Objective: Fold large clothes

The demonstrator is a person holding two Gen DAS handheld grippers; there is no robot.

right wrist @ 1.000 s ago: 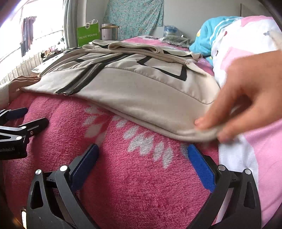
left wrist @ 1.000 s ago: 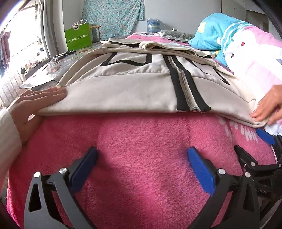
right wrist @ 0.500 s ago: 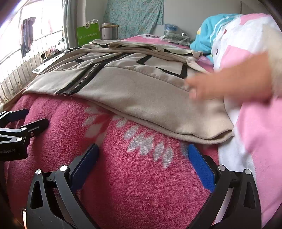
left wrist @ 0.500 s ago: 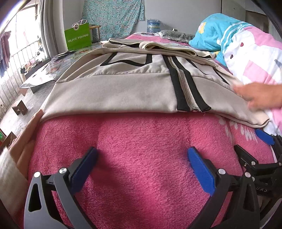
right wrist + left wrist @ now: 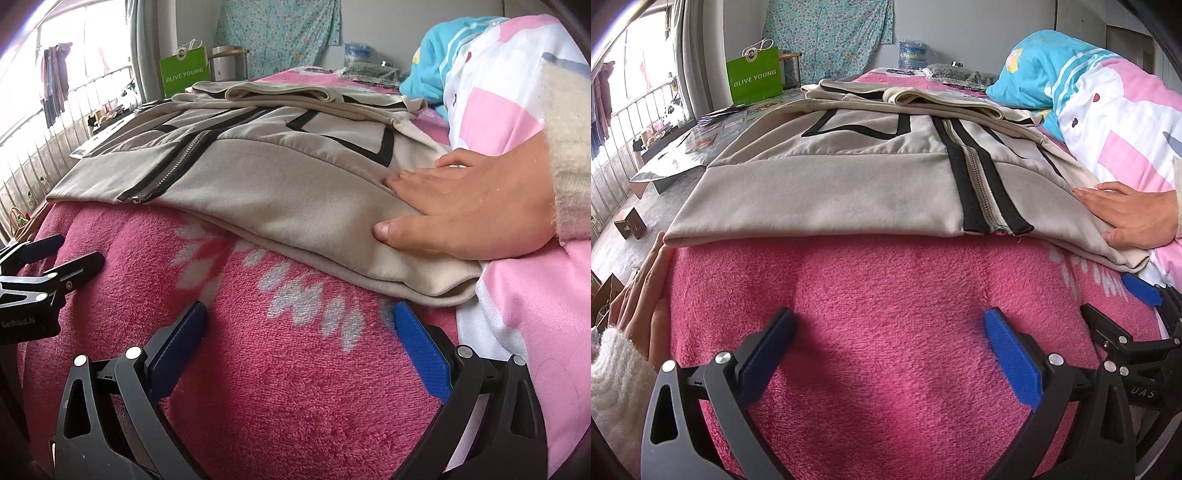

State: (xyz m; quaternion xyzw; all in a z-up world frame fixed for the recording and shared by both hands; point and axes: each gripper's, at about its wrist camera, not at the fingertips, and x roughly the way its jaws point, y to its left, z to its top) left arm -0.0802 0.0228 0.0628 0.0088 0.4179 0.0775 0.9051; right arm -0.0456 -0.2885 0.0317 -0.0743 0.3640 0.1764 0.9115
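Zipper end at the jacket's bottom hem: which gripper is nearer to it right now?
Left, as far as I can judge. The left gripper lies open on the pink blanket, almost facing the zipper end. The right gripper, also open, lies further right, facing the jacket corner under the bare hand.

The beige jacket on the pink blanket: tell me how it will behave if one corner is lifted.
The jacket will probably sag: its hem drapes over the blanket's curve. It looks thick, in stacked layers, so fairly heavy. The fleecy blanket likely grips it, so dragging may bunch it.

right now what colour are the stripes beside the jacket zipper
Black, on the beige jacket; clearest in the left wrist view.
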